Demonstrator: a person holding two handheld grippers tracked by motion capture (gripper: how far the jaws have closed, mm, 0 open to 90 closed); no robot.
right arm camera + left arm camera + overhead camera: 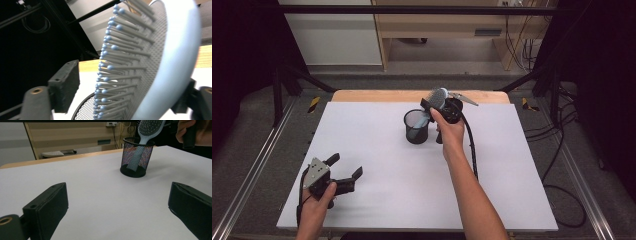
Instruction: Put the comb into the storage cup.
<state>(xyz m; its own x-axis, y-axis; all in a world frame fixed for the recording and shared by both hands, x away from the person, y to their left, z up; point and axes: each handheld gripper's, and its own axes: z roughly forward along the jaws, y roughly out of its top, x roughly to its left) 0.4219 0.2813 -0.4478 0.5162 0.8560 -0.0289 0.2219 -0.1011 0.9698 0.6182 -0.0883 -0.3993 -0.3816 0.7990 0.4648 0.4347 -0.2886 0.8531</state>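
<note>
Hairbrush [438, 98]: pale blue body, grey bristles tipped blue. Mesh cup [416, 126]: black wire grid. Table [377, 150]: plain white, light wood edge.

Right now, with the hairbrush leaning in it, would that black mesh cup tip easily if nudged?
Probably. The mesh cup looks light, being thin open wire. The hairbrush stands handle down, its head well above the rim and leaning sideways, so the load seems top-heavy. The smooth white table might let it slide first.
</note>
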